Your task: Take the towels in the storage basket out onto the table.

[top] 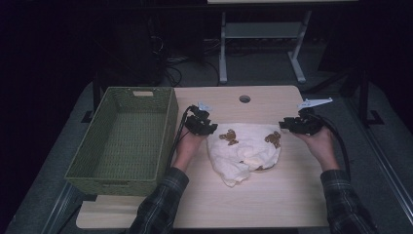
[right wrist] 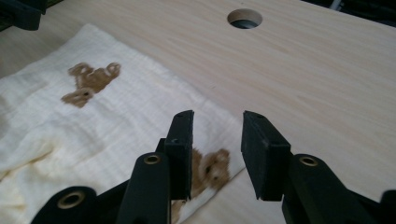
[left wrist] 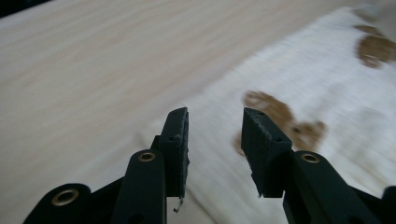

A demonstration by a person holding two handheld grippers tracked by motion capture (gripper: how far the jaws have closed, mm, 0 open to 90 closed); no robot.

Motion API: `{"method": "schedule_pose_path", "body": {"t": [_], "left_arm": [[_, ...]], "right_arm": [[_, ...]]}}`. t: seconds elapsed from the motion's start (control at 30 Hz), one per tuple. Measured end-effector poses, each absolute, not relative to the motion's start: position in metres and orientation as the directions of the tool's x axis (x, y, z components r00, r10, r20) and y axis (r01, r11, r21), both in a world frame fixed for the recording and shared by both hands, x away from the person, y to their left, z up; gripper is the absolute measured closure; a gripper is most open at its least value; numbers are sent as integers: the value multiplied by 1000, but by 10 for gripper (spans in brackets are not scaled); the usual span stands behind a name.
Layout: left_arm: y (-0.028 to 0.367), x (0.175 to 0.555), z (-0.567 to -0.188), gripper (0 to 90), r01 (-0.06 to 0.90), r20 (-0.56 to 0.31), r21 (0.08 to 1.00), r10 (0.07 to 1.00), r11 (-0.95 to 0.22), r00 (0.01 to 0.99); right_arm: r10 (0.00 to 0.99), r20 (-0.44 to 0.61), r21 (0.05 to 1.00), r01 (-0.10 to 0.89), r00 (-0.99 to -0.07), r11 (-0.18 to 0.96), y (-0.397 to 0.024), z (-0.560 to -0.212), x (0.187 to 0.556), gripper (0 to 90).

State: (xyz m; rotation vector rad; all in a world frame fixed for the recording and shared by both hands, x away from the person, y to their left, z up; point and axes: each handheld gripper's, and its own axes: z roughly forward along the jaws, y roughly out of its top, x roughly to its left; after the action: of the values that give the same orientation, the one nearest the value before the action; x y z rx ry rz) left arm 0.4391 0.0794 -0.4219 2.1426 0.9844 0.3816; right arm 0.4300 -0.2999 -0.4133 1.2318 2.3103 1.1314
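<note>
Both grippers parted at the far corners of the cloth, nothing held.

From the left: the green basket (top: 122, 139) sits empty beside the table (top: 253, 204). My left gripper (top: 207, 127) and right gripper (top: 288, 125) hover narrowly open over the cream cloth (top: 246, 151) lying rumpled mid-table. I'd lower each onto its corner, pinch one layer only, and keep both level so the cloth lifts evenly.

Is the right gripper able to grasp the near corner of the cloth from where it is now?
Probably yes. The right gripper hangs with open fingers just over the cloth corner, and nothing lies between them on the table.
</note>
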Motion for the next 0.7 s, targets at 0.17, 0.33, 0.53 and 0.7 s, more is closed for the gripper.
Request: {"method": "schedule_pose_path", "body": {"t": [0.17, 0.33, 0.53, 0.7], "left_arm": [[79, 412, -421, 589, 503, -58, 737, 699, -452, 713], [81, 386, -420, 570, 484, -76, 735, 651, -476, 755], [81, 350, -418, 557, 432, -82, 745, 573, -509, 816], [75, 324, -422, 557, 410, -100, 753, 527, -515, 844]], "right_arm": [[788, 113, 747, 575, -605, 334, -297, -417, 407, 662], [762, 111, 749, 558, -638, 358, -288, -418, 384, 672], [716, 141, 750, 546, -684, 374, -271, -422, 355, 676], [663, 174, 748, 536, -729, 393, -252, -432, 333, 676]]}}
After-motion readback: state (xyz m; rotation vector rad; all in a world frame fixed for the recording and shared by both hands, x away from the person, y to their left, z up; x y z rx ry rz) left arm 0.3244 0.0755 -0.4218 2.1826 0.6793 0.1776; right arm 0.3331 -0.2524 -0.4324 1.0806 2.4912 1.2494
